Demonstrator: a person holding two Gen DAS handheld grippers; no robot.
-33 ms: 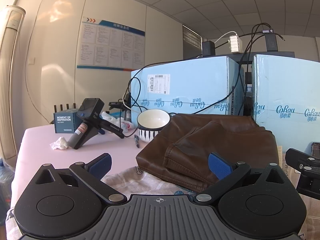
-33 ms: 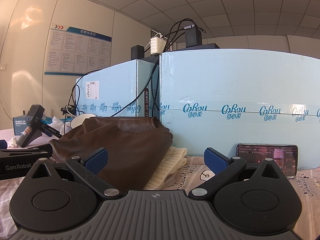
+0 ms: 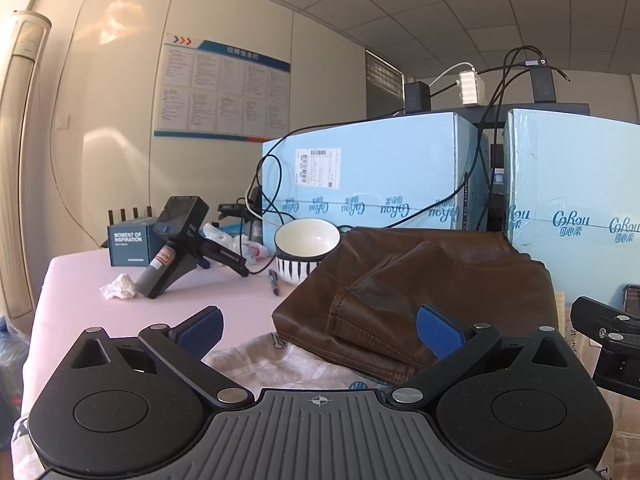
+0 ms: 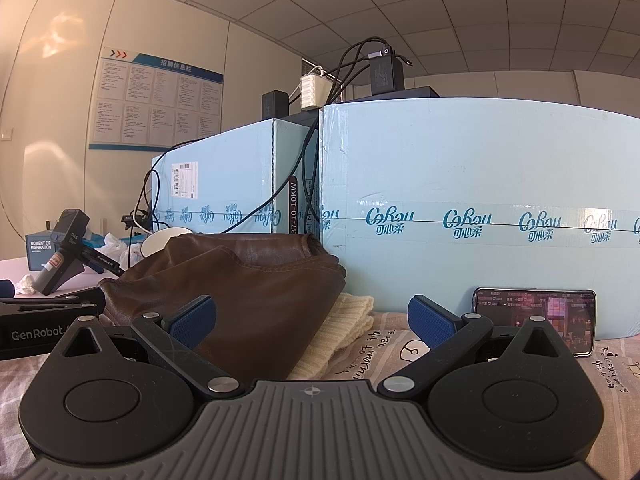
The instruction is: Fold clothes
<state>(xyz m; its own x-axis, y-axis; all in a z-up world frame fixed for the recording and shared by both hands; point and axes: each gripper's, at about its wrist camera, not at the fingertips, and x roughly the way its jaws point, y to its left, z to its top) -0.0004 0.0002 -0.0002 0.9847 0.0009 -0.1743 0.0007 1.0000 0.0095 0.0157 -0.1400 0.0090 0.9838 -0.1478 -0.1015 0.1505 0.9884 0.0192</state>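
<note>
A folded brown leather garment (image 3: 424, 280) lies in a pile on the table; it also shows in the right wrist view (image 4: 248, 296). A cream knitted garment (image 4: 344, 328) sticks out from under its right side. A patterned light cloth (image 3: 280, 364) is spread on the table under the pile. My left gripper (image 3: 320, 332) is open and empty, just short of the leather pile's near edge. My right gripper (image 4: 312, 320) is open and empty, facing the pile's right side and the knit. Part of the right gripper shows at the right of the left wrist view (image 3: 608, 332).
Two light blue cartons (image 3: 376, 176) (image 4: 480, 216) stand behind the pile with cables and chargers on top. A phone (image 4: 536, 320) leans on the right carton. A striped bowl (image 3: 306, 248), a pen (image 3: 275, 282), a spare gripper handle (image 3: 176, 248), crumpled tissue (image 3: 118, 286) and a small box (image 3: 128, 246) sit at left.
</note>
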